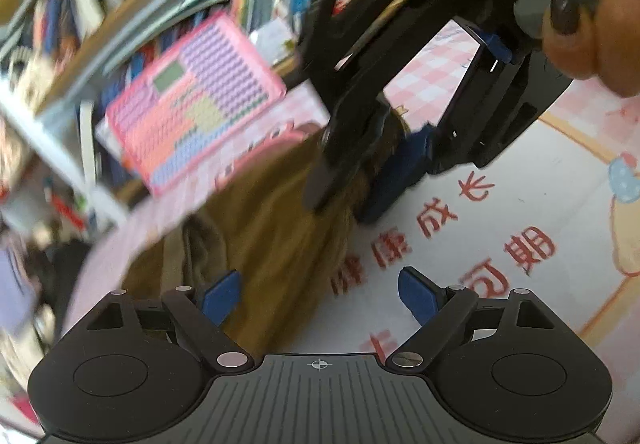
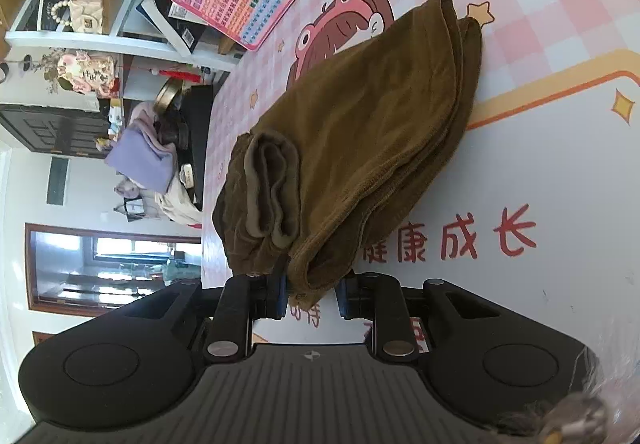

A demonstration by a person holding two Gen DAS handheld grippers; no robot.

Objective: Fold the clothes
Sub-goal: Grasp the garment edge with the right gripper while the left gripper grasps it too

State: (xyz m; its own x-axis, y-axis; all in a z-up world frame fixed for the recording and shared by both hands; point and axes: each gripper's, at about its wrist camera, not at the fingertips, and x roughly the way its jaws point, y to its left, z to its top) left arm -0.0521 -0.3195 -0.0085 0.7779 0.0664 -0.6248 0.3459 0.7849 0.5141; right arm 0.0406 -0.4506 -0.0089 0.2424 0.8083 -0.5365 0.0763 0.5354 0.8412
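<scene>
Right gripper [image 2: 310,294] pinches garment [image 2: 360,132] (hem hidden).

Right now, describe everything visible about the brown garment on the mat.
The brown garment is olive-brown, soft, fleece-like fabric, already folded into several stacked layers with hemmed edges showing along one side. A rolled, greyer-lined part bulges at one end. It lies on the pink checked cartoon mat, partly covering a printed frog-hat figure. The right gripper pinches its near edge between blue-padded fingers; the left gripper hangs open nearby, apart from it.
</scene>
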